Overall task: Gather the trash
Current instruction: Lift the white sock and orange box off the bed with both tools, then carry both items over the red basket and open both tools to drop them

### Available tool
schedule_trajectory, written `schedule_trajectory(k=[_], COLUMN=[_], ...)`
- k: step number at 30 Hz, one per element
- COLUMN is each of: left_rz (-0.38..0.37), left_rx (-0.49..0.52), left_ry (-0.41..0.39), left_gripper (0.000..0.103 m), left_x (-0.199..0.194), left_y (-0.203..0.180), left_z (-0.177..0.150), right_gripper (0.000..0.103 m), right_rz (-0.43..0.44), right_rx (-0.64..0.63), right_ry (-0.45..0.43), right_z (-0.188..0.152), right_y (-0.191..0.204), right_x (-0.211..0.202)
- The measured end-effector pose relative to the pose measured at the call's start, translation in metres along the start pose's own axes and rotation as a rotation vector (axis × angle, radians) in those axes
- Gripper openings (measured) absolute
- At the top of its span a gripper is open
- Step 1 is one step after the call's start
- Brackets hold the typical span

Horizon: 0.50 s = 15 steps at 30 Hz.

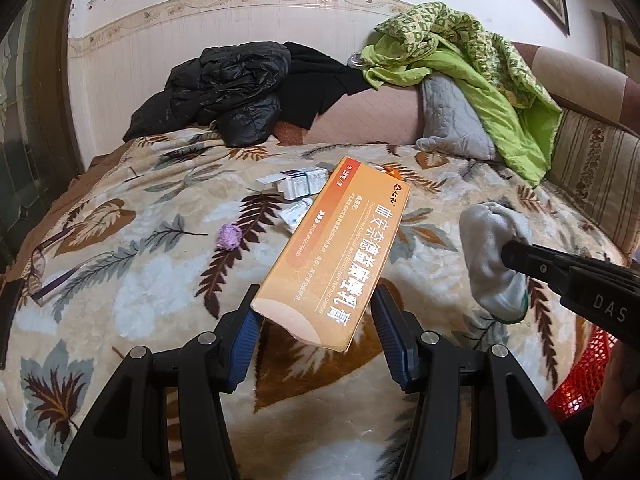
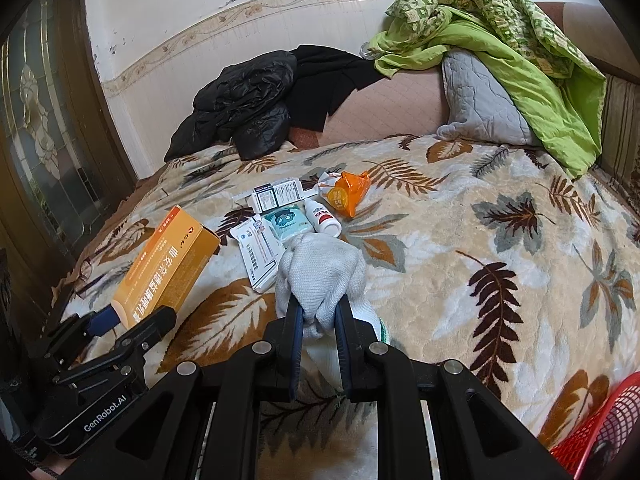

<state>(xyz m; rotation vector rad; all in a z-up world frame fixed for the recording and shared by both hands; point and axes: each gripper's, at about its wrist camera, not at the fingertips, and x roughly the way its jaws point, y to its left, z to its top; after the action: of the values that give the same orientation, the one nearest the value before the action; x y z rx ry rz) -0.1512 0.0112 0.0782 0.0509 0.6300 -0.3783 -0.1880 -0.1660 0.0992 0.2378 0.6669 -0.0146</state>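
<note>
The left gripper (image 1: 316, 320) stood about half open with its blue pads against the sides of a long orange cardboard medicine box (image 1: 340, 252), which it held lifted off the bed, the far end tilted upward. The right gripper (image 2: 320, 312) was shut tight on a bunched pale grey knitted sock (image 2: 320, 272), pinching a fold of the cloth between its blue-edged jaws while the rest of the sock hung below.

Taking the leaf-patterned cream and brown fleece blanket (image 2: 460, 240) as the landmark, both grippers hung over its near half. Near its middle lay a small cluster of litter: a white printed carton (image 2: 276, 194), a flat white sachet (image 2: 260, 252), a pale blue packet with a cartoon face (image 2: 286, 224), a small white dropper bottle (image 2: 324, 220) and a crumpled orange wrapper (image 2: 346, 192). Left of that cluster, a small purple crumpled ball (image 1: 229, 237) rested on the blanket.

At the blanket's far edge, a black padded jacket (image 2: 244, 112) was heaped against the wall, with a grey quilted pillow (image 2: 480, 104) and a bright green patterned quilt (image 2: 520, 48) to its right. Off the blanket's near right corner showed a red plastic mesh basket (image 2: 600, 432).
</note>
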Motion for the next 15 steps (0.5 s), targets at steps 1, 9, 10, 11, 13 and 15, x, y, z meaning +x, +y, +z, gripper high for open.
schedule_trajectory(k=[1,9,10,11,13,15], left_rz=[-0.011,-0.154,-0.183,-0.199,-0.243,-0.294], left_rx=[0.001,0.036,0.036,0.038,0.062,0.093], left_ry=[-0.003,-0.010,-0.007,-0.008,-0.007,0.002], left_gripper=[0.053,0.053,0.053,0.053,0.053,0.053], left_x=[-0.001,-0.010,-0.012,-0.014,-0.021,-0.025], left_y=[-0.001,-0.025,-0.029,-0.038,-0.057,-0.076], left_z=[0.000,0.002,0.004,0.002,0.003,0.003], right_gripper=[0.016,0.016,0.016,0.016,0.016,0.016], right_rz=[0.006,0.055,0.055,0.053,0.030,-0.002], right_rx=[0.011,0.123,0.137,0.150,0.181,0.206], right_ry=[-0.001,-0.044,-0.046,-0.050,-0.067,-0.087], right_z=[0.001,-0.002,-0.003,-0.005,-0.010,-0.015], right_y=[-0.001,-0.033,-0.039,-0.047,-0.068,-0.089], right_x=[-0.002,-0.046,-0.053,-0.061,-0.084,-0.109])
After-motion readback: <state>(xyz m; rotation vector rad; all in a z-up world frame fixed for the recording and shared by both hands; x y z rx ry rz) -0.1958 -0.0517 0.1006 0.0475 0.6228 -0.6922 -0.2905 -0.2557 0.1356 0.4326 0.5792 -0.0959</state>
